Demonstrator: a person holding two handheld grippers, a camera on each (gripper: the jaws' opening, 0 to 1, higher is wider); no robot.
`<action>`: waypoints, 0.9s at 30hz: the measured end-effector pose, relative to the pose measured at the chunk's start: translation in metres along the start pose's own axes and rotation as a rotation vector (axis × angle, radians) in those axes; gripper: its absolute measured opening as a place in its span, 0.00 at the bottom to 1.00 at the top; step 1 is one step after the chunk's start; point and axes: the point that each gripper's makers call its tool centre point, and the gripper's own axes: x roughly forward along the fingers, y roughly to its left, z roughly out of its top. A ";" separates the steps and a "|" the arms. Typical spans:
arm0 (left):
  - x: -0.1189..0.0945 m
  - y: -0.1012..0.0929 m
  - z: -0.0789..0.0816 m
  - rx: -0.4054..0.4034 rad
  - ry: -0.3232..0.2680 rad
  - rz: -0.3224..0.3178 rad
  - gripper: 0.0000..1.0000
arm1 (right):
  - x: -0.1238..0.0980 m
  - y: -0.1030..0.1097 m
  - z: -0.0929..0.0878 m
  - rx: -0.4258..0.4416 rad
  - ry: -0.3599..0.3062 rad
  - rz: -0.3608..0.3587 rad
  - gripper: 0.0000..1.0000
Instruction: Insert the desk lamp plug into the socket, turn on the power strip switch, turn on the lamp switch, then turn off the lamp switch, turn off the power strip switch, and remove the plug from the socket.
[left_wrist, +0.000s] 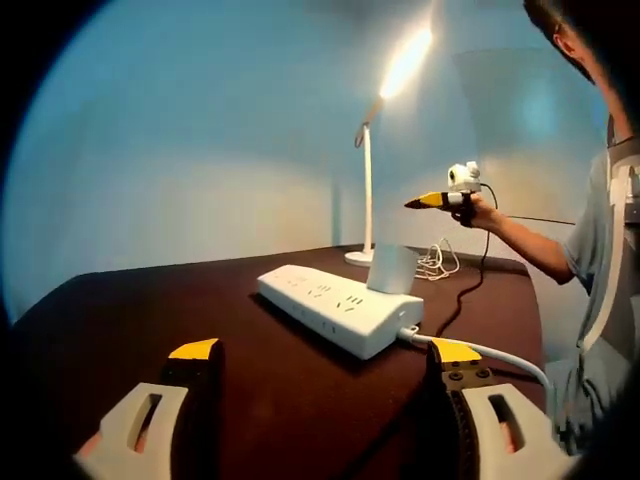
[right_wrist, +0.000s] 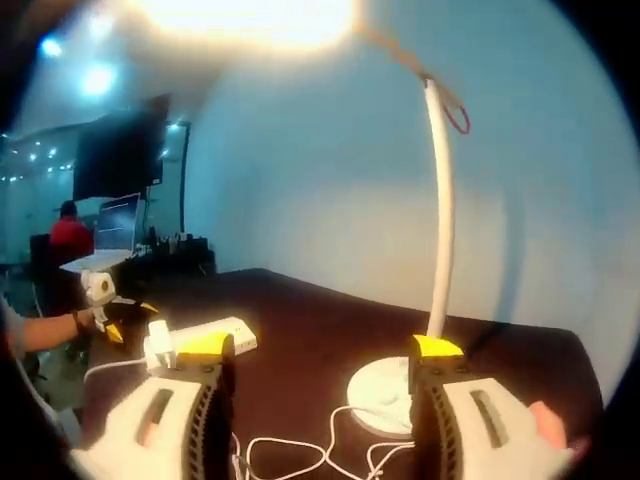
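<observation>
lamp (left_wrist: 367, 190) behind power strip (left_wrist: 338, 307) — on table (left_wrist: 150, 300)

I see a dark brown table (left_wrist: 200, 300) set against a pale blue wall (left_wrist: 200, 130). Off across the room a black screen (right_wrist: 120, 155) hangs, an open laptop (right_wrist: 112, 235) sits on a desk, and a person in a red top (right_wrist: 70, 235) stands by it.

- The plug's prongs are hidden, since the white adapter block (left_wrist: 391, 268) sits right over the power strip (left_wrist: 338, 305) socket.
- My lamp head (right_wrist: 240, 15) is a blown-out glare in the right gripper view, shape lost.
- The strip's switch is too small to make out.
- My coiled white cord (right_wrist: 300, 450) runs off the bottom edge.
</observation>
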 end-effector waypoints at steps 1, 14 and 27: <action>0.000 0.000 0.001 0.000 -0.005 0.000 0.81 | -0.001 0.001 0.000 -0.001 0.001 0.001 0.76; -0.002 0.002 0.008 -0.007 -0.044 0.000 0.89 | -0.021 0.022 -0.008 0.002 0.016 -0.002 0.92; -0.002 0.000 0.007 -0.005 -0.039 -0.007 0.89 | -0.043 0.032 -0.006 0.017 0.000 -0.014 0.93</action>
